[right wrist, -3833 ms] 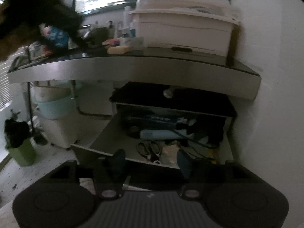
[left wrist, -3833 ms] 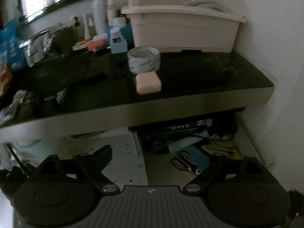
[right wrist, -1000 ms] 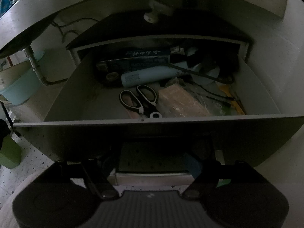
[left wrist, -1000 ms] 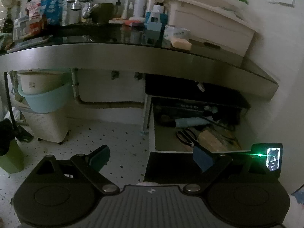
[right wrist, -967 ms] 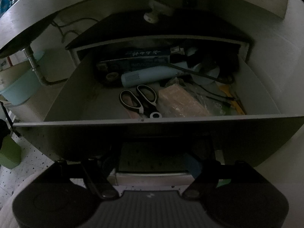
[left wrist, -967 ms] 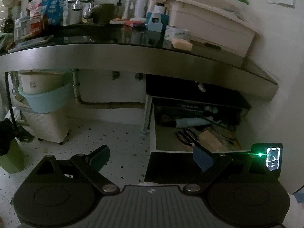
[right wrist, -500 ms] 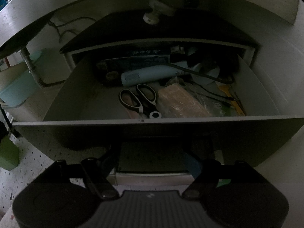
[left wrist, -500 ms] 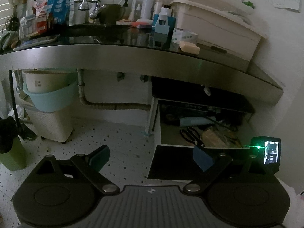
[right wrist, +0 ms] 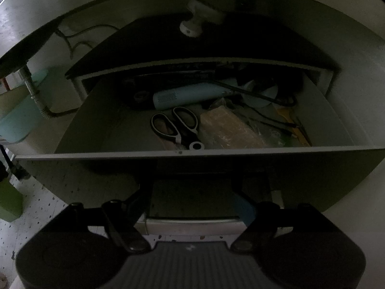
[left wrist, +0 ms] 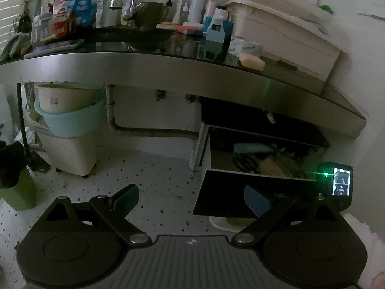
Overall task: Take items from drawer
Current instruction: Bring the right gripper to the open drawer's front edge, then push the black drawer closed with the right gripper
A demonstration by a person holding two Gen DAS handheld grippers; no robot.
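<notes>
The drawer point(right wrist: 192, 155) under the counter stands open. Inside lie black-handled scissors point(right wrist: 178, 128), a light blue cylinder point(right wrist: 190, 95), a tan wrapped block point(right wrist: 231, 131) and cables. My right gripper point(right wrist: 192, 200) is open and empty, low in front of the dark drawer front. My left gripper point(left wrist: 192, 198) is open and empty, well back over the floor; the drawer point(left wrist: 255, 183) shows at its right, with the right gripper's camera unit point(left wrist: 336, 184) beside it. A tan bar point(left wrist: 251, 61) lies on the counter.
The steel-edged counter point(left wrist: 168, 69) carries bottles, a faucet and a cream bin point(left wrist: 286, 41). Below left are a blue basin point(left wrist: 69, 122), a white basket point(left wrist: 72, 154) and a green bin point(left wrist: 14, 192). A closed drawer with a white knob point(right wrist: 192, 25) sits above.
My left gripper has drawn back and away from the counter, widening its view. My right gripper has moved closer to the open drawer and slightly down. Both stay open.
</notes>
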